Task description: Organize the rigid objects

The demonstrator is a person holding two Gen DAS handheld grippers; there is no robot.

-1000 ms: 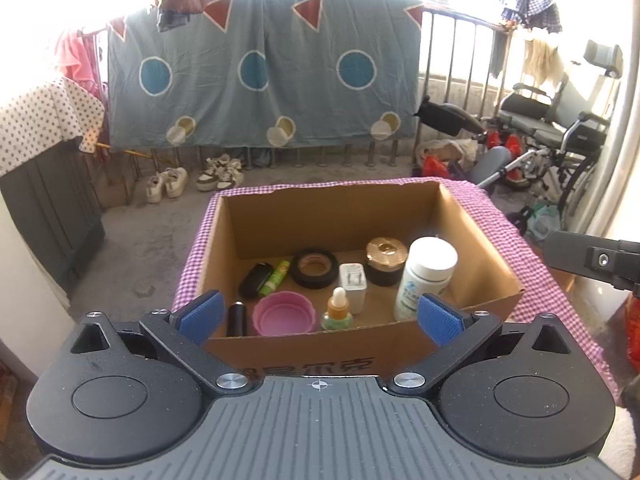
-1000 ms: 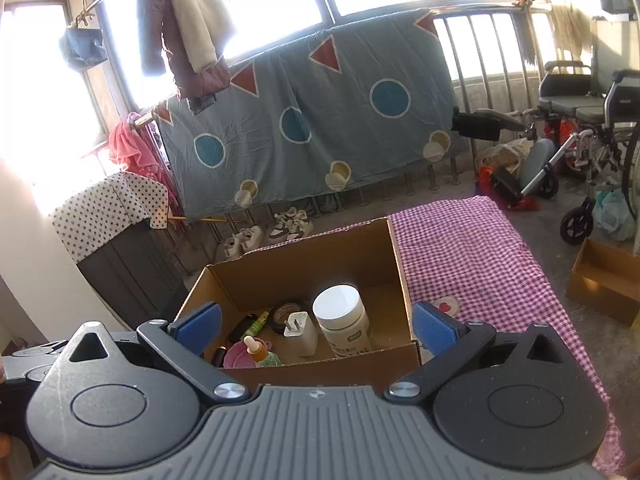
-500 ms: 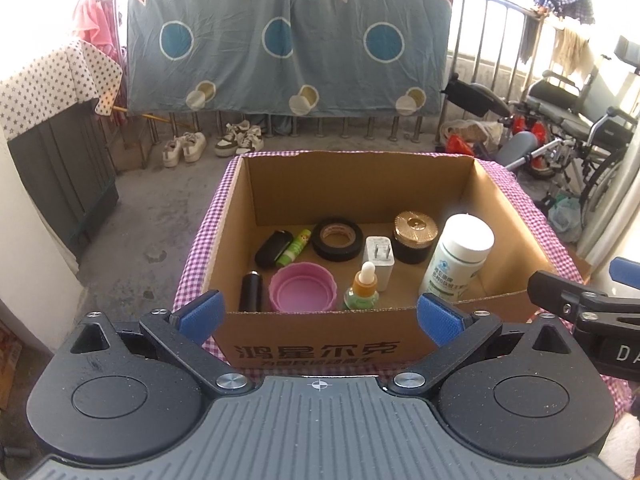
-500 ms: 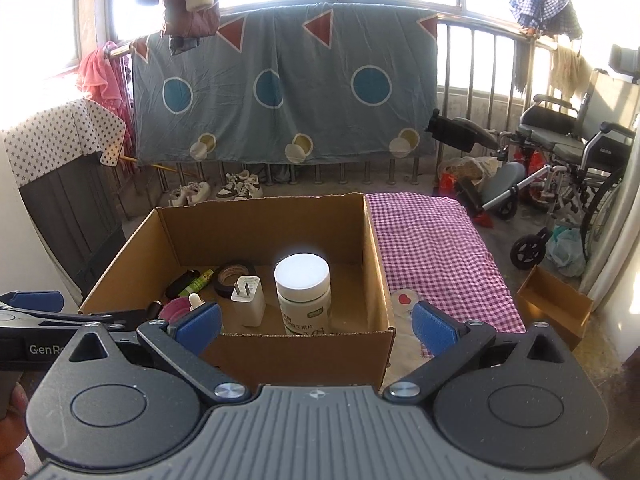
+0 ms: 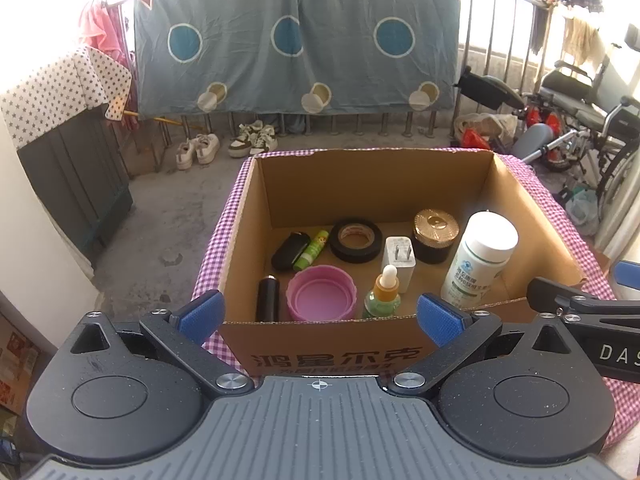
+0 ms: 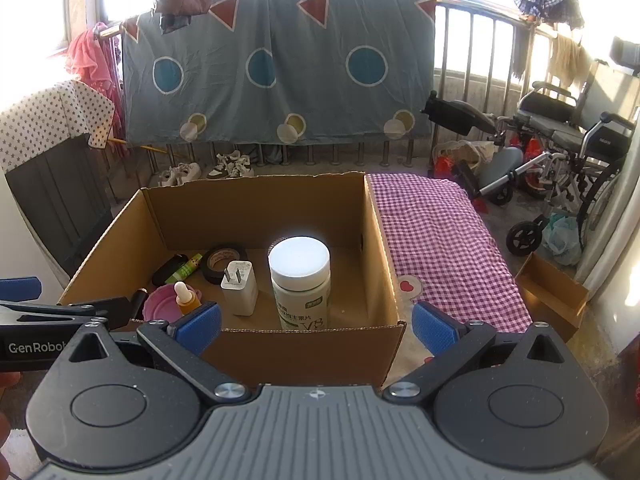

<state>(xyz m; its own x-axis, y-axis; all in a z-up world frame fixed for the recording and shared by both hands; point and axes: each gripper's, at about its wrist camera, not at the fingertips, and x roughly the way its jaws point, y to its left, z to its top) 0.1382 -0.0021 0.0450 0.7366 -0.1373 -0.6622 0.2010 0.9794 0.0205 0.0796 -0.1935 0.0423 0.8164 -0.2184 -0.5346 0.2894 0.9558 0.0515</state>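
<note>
An open cardboard box (image 5: 328, 350) (image 6: 296, 350) sits on a purple checked cloth (image 6: 436, 240). Inside it lie a white pill bottle (image 5: 478, 260) (image 6: 300, 280), a white charger (image 5: 398, 258) (image 6: 239, 288), a black tape roll (image 5: 356, 240), a gold-lidded jar (image 5: 435, 236), a pink lid (image 5: 321, 298), a dropper bottle (image 5: 383, 294), a green tube (image 5: 311, 250) and two black items. My left gripper (image 5: 319, 316) hangs open at the box's near wall. My right gripper (image 6: 317, 322) is open too, over the box's near right corner. Both hold nothing.
The floor drops away left of the box, with shoes (image 5: 224, 146) by a railing draped in a blue sheet (image 5: 296, 40). A wheelchair (image 6: 560, 140) and a small cardboard box (image 6: 550, 292) stand to the right. A dark cabinet (image 5: 76, 184) is at the left.
Both grippers have tilted down and come nearer the box, so more of its inside shows. The right one swung left to face the box squarely. Both stayed open.
</note>
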